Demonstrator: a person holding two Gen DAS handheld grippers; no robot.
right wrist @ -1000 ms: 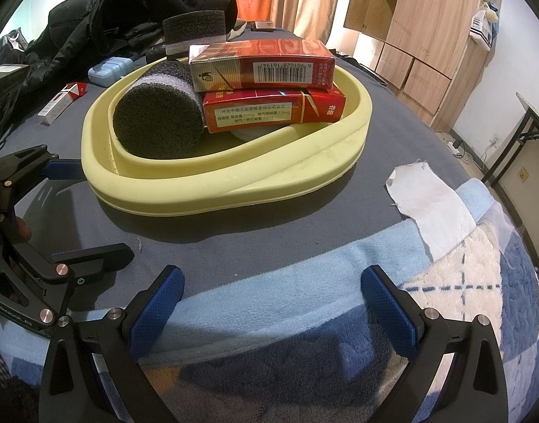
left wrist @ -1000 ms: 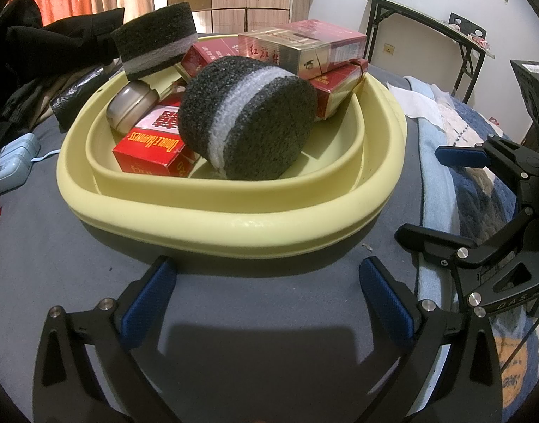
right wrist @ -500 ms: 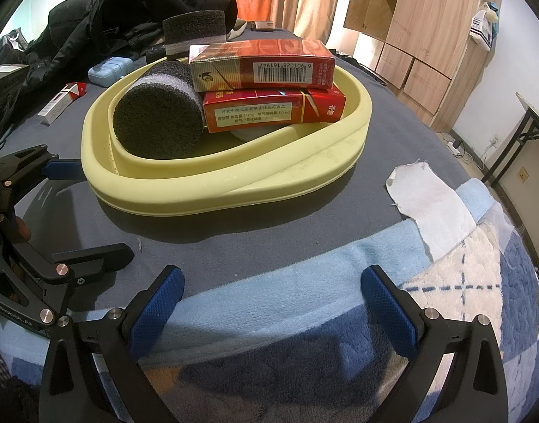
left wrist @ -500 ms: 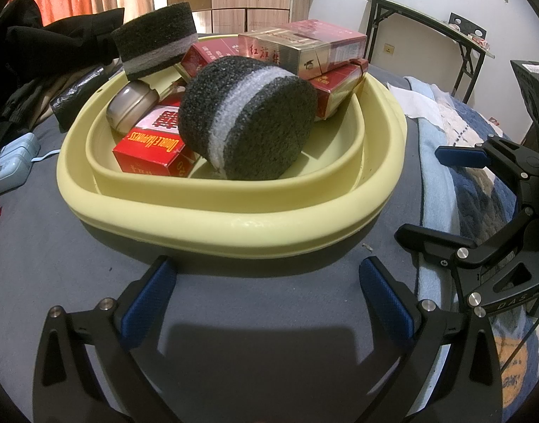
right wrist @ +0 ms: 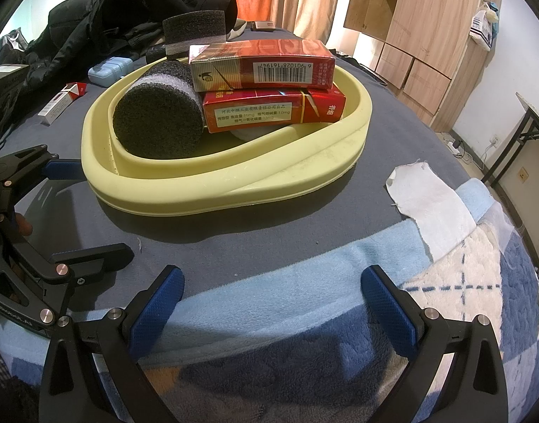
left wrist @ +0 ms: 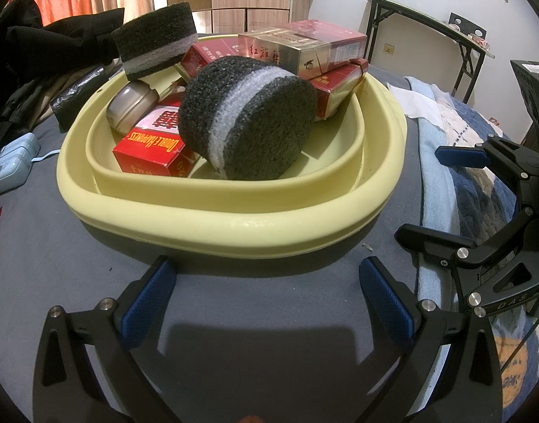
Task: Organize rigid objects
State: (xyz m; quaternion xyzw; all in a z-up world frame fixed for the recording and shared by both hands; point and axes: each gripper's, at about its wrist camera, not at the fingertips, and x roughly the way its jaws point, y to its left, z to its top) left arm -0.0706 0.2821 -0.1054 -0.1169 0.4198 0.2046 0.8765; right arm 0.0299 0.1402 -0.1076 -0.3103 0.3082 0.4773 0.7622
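Note:
A pale yellow basin sits on the grey bed cover. It holds a dark round sponge with a grey band, several red cigarette boxes, a gold-and-red box on top, and a small metallic jar. A second banded sponge rests at the basin's far rim. My left gripper is open and empty just in front of the basin. My right gripper is open and empty over the blue blanket, short of the basin.
Loose cigarette packs and a light blue case lie left of the basin. A white cloth lies on the right. Dark clothes pile at the back. A folding table stands beyond the bed.

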